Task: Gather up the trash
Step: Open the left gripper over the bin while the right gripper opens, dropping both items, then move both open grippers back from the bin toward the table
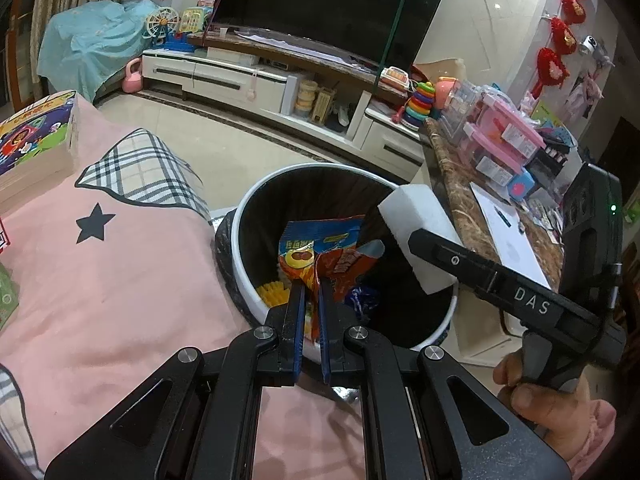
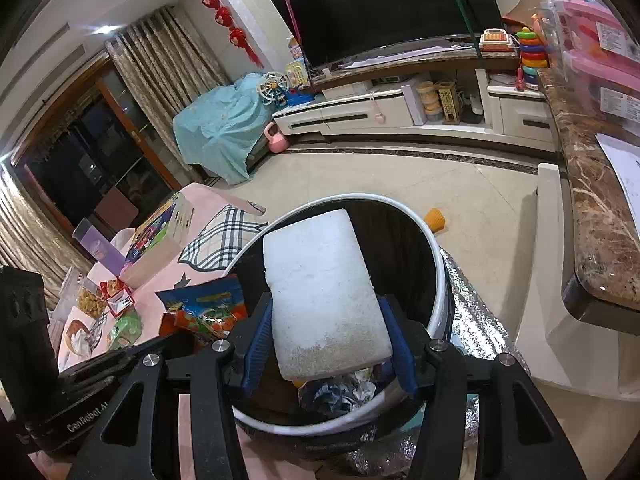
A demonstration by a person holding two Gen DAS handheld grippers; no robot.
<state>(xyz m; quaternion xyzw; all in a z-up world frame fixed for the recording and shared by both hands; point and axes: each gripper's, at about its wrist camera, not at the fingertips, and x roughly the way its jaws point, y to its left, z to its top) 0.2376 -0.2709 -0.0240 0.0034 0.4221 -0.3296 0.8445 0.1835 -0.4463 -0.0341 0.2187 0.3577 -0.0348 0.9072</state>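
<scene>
behind everything stands a dark television (image 1: 332, 4) on a long white cabinet (image 1: 256, 80), with a pale tiled floor (image 2: 400, 184) in front of it. close to you is a pink cloth (image 1: 100, 264) with a black star and a checked patch, and to the right a brown marble table (image 1: 480, 216) full of pink boxes.

between the cloth and the table stands the trash bin (image 1: 256, 280) — white rim, black liner, some wrappers and a yellow piece already at the bottom.

your left gripper (image 1: 311, 284) is above the near rim of the bin. its fingers are clenched on a red and orange snack wrapper (image 1: 320, 252), which stands up over the opening of the bin.

your right gripper (image 2: 328, 312) points down over the same bin. a white foam block (image 2: 320, 284) lies between its blue fingers (image 2: 260, 336); the left one touches the block's side, while on the right side a narrow gap shows, so the grip looks loosened — if the block is truly free i cannot tell. in the left view the block hangs over the far right rim of the bin, and your hand (image 1: 548, 404) holds the handle below.
</scene>
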